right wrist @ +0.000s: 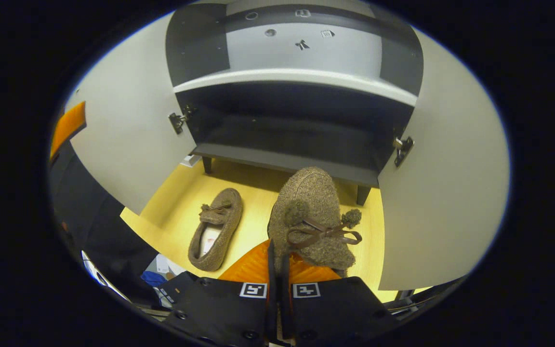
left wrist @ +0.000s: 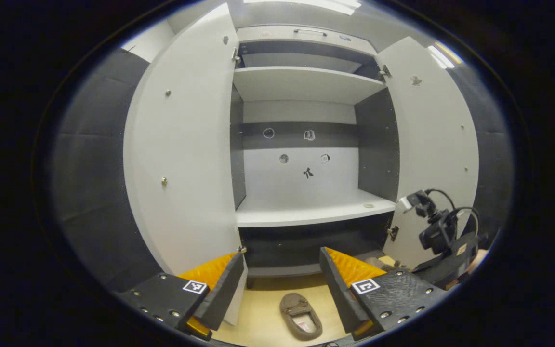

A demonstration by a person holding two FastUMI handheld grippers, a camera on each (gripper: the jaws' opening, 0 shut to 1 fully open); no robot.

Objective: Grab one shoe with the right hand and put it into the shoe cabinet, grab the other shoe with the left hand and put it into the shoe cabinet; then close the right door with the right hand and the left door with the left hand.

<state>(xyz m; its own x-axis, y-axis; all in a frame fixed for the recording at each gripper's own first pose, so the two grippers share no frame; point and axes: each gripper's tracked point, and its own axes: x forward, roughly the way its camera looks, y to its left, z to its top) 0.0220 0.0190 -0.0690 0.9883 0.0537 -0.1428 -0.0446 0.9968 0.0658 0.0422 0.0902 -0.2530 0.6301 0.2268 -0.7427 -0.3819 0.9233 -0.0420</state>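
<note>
Right gripper (right wrist: 277, 270): my fingers pinch the slipper (right wrist: 312, 217) by its heel edge, toe pointing at the cabinet's dark bottom shelf (right wrist: 287, 159), ready to slide in.
Left gripper (left wrist: 281, 284): fingers spread, holding nothing, waiting high.
Other slipper (right wrist: 216, 227): on the floor (right wrist: 253, 193) before the cabinet, between the open doors.

L gripper (left wrist: 282, 284) agape — R gripper (right wrist: 277, 260) clamped

Two brown slippers are counted: one slipper (right wrist: 216, 229) lying on the floor (right wrist: 253, 193) at the left, and a second slipper (right wrist: 312, 214) raised at the near centre, each fitted with one bow. One shoe cabinet (left wrist: 306, 144) is recorded, with two doors standing open, a left door (left wrist: 186, 144) and a right door (left wrist: 434, 144), and three pale shelves are counted inside it in the left gripper view. Two grippers are noted, the left gripper (left wrist: 280, 284) and the right gripper (right wrist: 275, 262), each bearing two square markers.
</note>
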